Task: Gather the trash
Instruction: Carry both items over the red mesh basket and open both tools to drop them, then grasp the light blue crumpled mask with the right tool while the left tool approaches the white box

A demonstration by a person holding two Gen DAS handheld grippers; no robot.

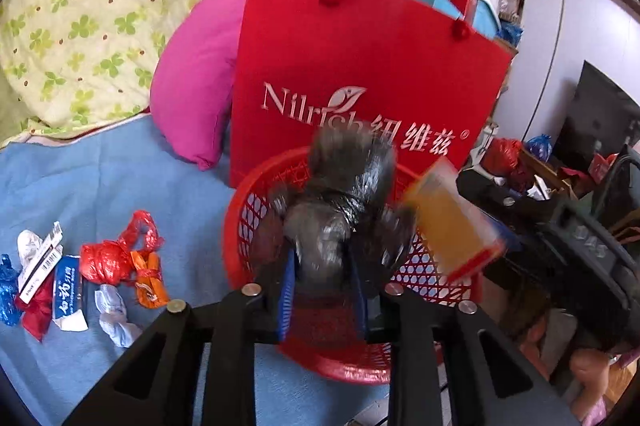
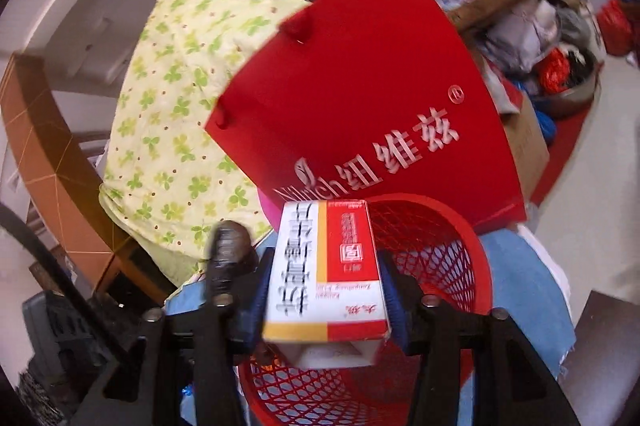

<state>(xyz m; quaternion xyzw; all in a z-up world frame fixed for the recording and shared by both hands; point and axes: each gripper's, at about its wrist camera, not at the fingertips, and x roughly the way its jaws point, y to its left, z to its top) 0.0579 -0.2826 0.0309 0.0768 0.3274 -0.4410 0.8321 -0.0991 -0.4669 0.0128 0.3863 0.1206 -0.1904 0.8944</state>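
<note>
1. bed, under a blue sheet, carries everything here; a clover-print quilt is heaped at its far side, with a pink pillow beside it.
2. red bag with white lettering stands upright just behind the basket, against the pillow.
3. red basket, a lattice bin, sits on the sheet right below both grippers; its rim shows in the right wrist view too.
4. left gripper hangs over the basket with a crumpled black plastic bag between its blue-padded fingers; the fingers stand narrow beside the blurred bag, and i cannot tell whether they press on it.
5. right gripper is also over the basket, a red, white and yellow box lying between its fingers, open end toward the camera; the fingers look half spread, and i cannot tell if both pads touch the box.
6. small litter lies on the sheet well left of the basket: red, blue, orange and white wrappers and a small carton, close together.
</note>
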